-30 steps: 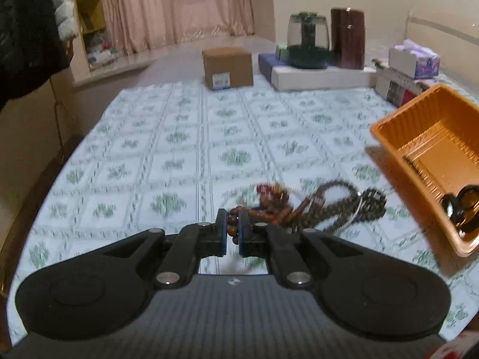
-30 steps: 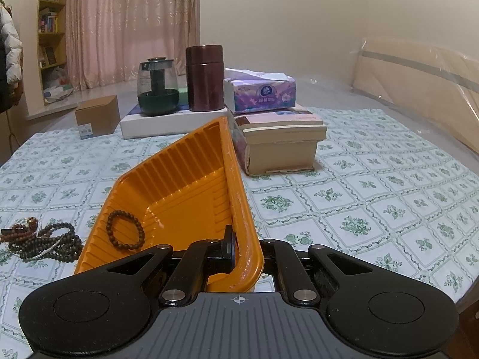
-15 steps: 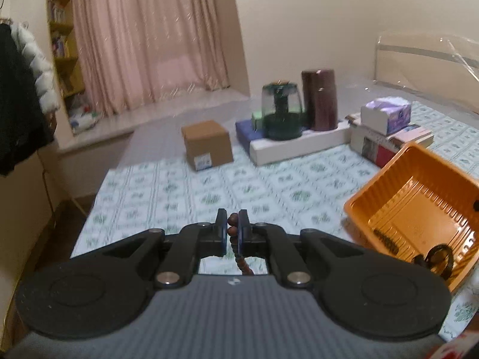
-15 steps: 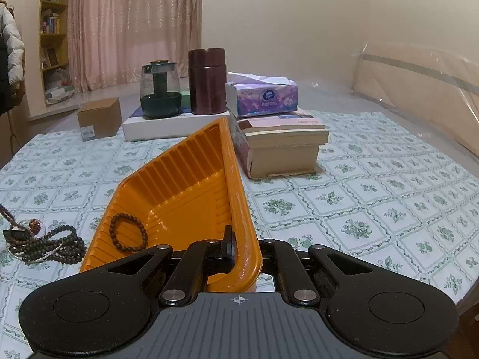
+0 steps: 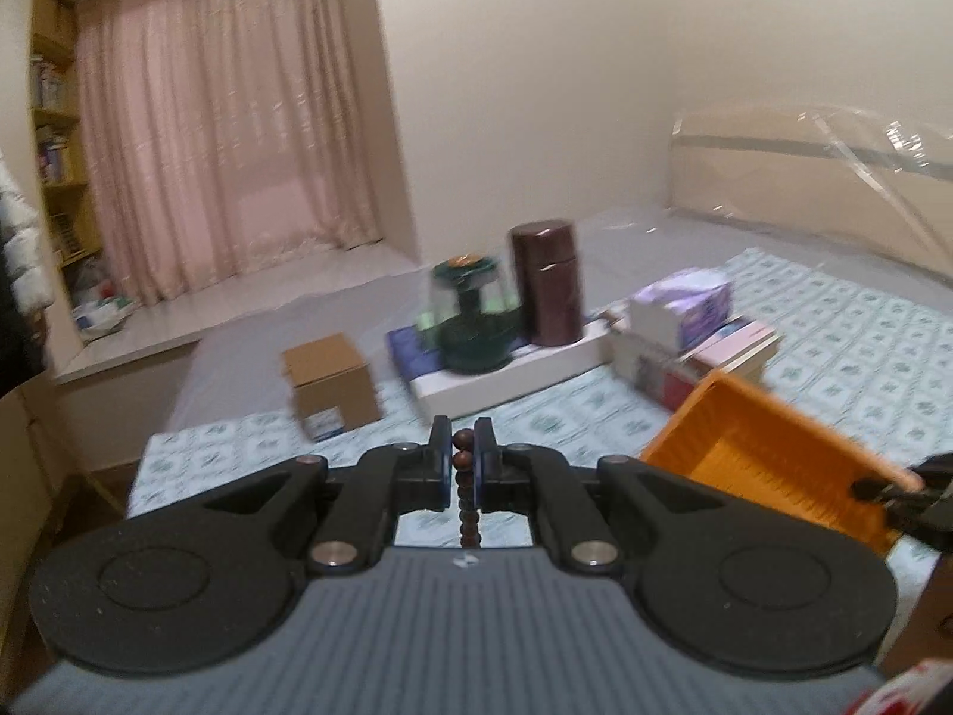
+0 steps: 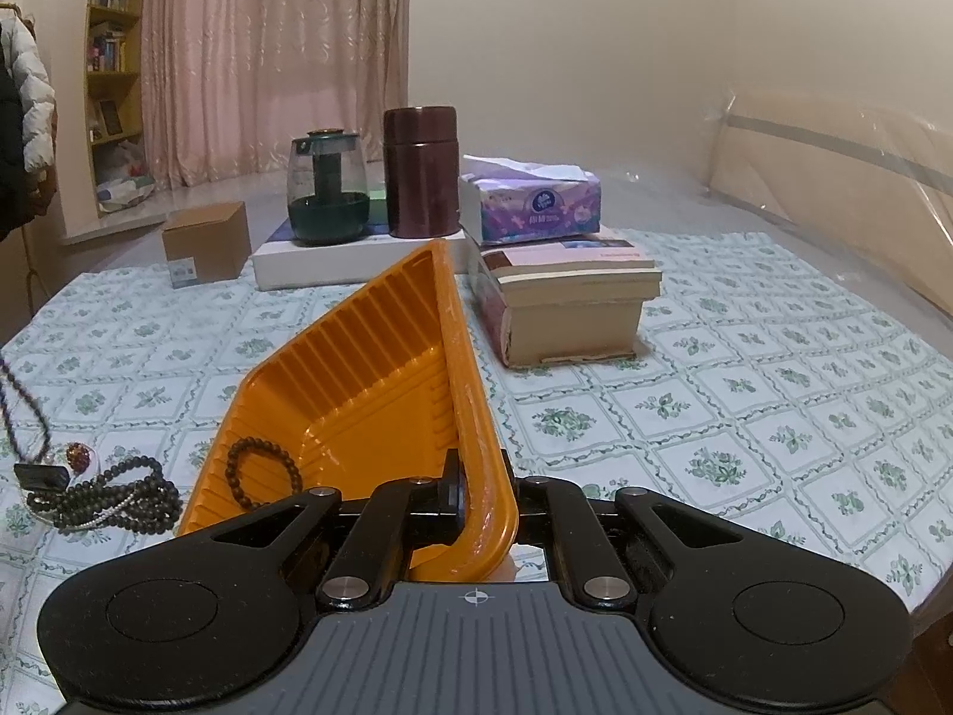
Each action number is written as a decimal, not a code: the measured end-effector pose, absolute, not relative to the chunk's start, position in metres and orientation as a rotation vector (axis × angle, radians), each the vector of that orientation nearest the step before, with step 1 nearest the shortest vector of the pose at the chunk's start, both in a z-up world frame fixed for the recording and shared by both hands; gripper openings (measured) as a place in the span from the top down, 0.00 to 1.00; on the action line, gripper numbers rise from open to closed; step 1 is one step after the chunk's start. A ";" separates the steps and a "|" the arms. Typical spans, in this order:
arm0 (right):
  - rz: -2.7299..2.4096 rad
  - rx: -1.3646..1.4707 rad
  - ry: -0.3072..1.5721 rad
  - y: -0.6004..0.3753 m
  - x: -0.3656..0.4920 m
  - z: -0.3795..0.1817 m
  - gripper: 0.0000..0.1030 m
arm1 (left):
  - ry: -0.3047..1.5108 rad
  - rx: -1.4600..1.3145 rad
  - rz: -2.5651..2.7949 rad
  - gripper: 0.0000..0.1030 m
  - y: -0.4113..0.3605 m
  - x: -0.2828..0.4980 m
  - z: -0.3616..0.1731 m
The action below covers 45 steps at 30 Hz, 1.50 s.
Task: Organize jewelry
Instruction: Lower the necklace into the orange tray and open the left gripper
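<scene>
Bead strand (image 5: 466, 497) lower end behind the left hand-held gripper (image 5: 462, 468); background motion-blurred

The left gripper (image 5: 462, 460) fills the lower half of its own view, jaws nearly together and pinching a string of reddish-brown beads (image 5: 463, 465) that hangs down between them. The right gripper (image 6: 482, 491) sits low in its frame (pointing slightly downward), jaws clamped on the rim of an orange tray (image 6: 470, 393).

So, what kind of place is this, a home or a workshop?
Most likely a room in a home: pink curtains over a window, a bookshelf in the corner, and a table with a flowered cloth holding a tissue box.
</scene>
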State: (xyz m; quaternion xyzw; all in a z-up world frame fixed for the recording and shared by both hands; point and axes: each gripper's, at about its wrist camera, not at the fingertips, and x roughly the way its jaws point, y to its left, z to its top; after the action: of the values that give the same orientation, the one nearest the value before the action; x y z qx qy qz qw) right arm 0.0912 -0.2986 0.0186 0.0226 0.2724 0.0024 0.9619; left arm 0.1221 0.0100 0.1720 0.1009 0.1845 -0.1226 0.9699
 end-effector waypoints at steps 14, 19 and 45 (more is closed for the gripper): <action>0.004 0.053 0.556 -0.299 0.091 0.017 0.93 | 0.413 0.197 -0.528 0.94 -0.112 0.148 0.150; 0.004 0.063 0.559 -0.302 0.091 0.016 0.93 | 0.476 0.204 -0.590 0.94 -0.146 0.162 0.119; -0.004 0.086 0.573 -0.308 0.092 0.011 0.93 | 0.587 0.044 -0.317 0.77 -0.029 0.180 0.076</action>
State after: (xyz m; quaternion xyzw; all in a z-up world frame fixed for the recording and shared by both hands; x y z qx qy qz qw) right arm 0.0923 -0.3084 0.0108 0.0426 0.2825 -0.0020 0.9583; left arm 0.1802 -0.0295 0.0764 0.0215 0.2880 -0.1558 0.9446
